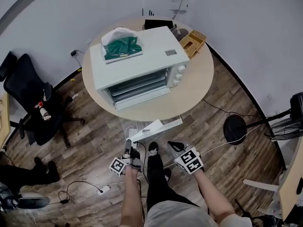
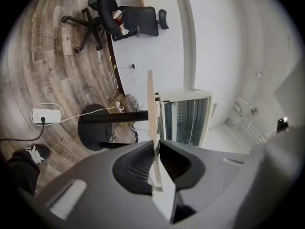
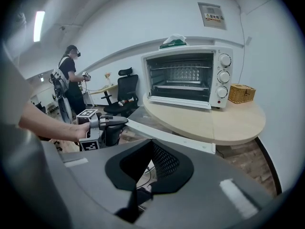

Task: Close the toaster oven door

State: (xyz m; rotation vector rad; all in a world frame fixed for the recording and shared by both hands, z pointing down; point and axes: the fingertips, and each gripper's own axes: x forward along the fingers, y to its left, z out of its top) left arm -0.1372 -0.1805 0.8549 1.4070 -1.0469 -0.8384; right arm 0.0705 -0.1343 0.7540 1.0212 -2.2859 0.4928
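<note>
The white toaster oven (image 1: 142, 60) stands on the round wooden table (image 1: 194, 91). Its door (image 1: 142, 98) looks folded down at the front, and the racks show inside the toaster oven (image 3: 183, 78). Below the table's near edge my left gripper (image 1: 129, 145) is shut on one end of a long white flat bar (image 1: 154, 126), which reaches right toward the table. In the left gripper view the pads (image 2: 143, 163) clamp the bar (image 2: 157, 175) edge-on. My right gripper (image 1: 173, 145) is shut with nothing in it (image 3: 151, 144), just right of the left gripper (image 3: 102, 125).
A green bag (image 1: 122, 47) lies on the oven, with a woven basket (image 1: 193, 41) behind it. A black office chair (image 1: 28, 98) stands left. A black stand base (image 1: 234, 129) and cables are on the floor to the right. Another person (image 3: 71, 75) stands far off.
</note>
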